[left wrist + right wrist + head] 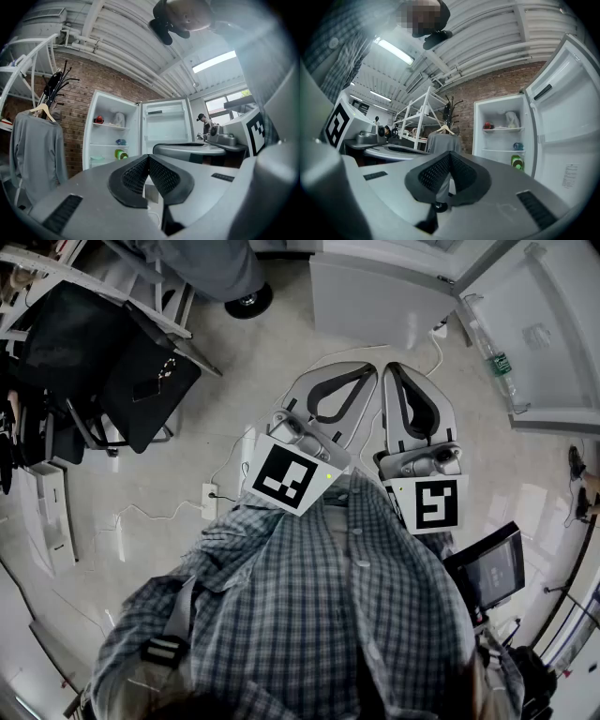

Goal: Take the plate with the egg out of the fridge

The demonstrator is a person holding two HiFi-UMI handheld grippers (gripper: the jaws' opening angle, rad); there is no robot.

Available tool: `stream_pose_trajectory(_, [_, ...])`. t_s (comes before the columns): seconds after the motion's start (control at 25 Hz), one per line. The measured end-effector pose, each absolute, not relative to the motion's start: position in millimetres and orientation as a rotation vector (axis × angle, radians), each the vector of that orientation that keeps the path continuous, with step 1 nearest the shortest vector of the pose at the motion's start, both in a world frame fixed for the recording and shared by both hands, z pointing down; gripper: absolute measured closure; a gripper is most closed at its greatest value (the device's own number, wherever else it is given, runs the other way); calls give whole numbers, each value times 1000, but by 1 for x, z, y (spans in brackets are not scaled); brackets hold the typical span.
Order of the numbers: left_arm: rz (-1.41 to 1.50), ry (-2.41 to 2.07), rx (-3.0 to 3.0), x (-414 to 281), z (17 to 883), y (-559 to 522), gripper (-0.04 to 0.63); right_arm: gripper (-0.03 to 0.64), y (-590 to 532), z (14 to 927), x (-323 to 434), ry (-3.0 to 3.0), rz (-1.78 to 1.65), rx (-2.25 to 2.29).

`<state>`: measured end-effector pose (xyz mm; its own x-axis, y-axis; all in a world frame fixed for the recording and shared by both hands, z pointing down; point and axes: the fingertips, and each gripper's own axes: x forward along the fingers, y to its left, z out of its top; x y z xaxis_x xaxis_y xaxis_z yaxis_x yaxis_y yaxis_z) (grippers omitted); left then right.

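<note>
The white fridge (117,136) stands open some way ahead, its door (166,124) swung wide. Its shelves hold a red item (98,120), a white bag (119,119), a blue item (121,141) and a green item (121,154). A pale dish (97,159) sits low on the left; I cannot make out an egg at this distance. My left gripper (149,157) is shut and empty, held level and well short of the fridge. My right gripper (449,154) is beside it, also shut and empty. In the head view both grippers (367,373) (392,371) point at the fridge (375,296).
A grey shirt (37,150) hangs on a coat stand left of the fridge. A white shelving rack (417,122) stands further left. On the floor are a power strip (208,501) with cables and a black chair (122,371). Someone's shoe (248,301) is near the fridge.
</note>
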<state>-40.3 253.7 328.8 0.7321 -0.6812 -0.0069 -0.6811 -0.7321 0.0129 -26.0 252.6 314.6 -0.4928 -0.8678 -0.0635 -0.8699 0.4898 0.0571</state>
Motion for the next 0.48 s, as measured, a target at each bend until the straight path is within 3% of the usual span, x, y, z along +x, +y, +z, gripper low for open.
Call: stream_pose_trajectory(0.48, [-36, -1154, 2902, -49, 328, 254, 589, 611, 257, 308, -31, 2667, 140, -1538])
